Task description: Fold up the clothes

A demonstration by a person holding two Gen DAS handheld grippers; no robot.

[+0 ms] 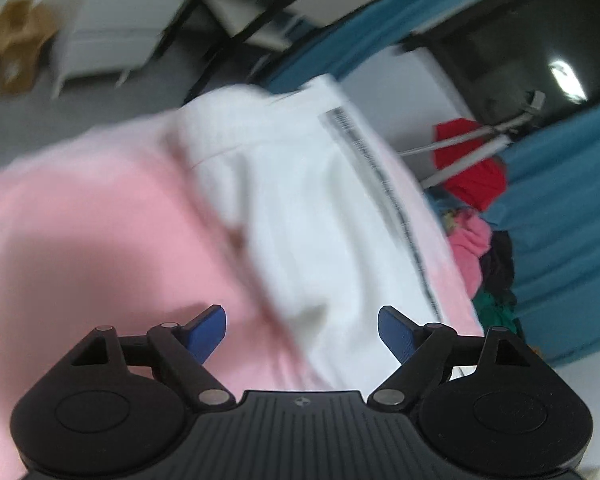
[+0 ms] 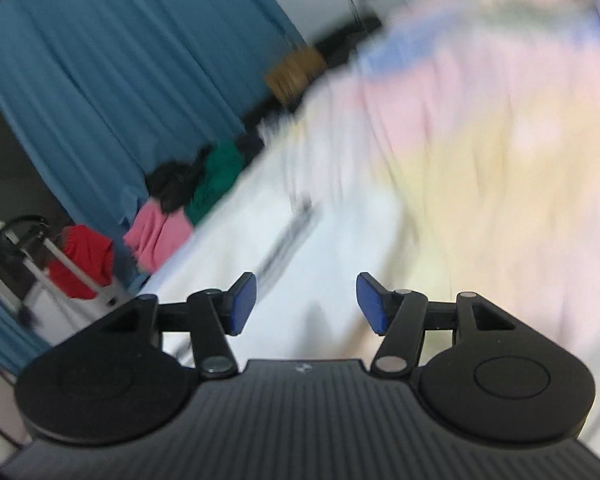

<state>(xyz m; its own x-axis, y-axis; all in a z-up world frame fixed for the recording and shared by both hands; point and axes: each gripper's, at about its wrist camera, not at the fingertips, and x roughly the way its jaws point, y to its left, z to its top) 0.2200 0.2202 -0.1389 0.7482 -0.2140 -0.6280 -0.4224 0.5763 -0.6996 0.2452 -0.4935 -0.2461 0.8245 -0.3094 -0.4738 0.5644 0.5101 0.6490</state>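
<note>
A white garment (image 1: 300,208) with a dark printed stripe lies on a pink sheet (image 1: 100,220). My left gripper (image 1: 302,334) hovers above the garment's near end, jaws wide apart and nothing between the blue pads. In the right wrist view the same white garment (image 2: 300,232) runs up the middle, blurred, beside a pale pink and yellow fabric (image 2: 480,160). My right gripper (image 2: 306,304) stands open over the white cloth, with nothing gripped.
A heap of clothes, pink (image 1: 470,248), dark and green, lies past the sheet's far edge, with a red one (image 1: 472,168) on a stand. Blue curtains (image 2: 100,80) hang behind. White furniture (image 1: 112,32) and a brown object (image 1: 16,40) stand further off.
</note>
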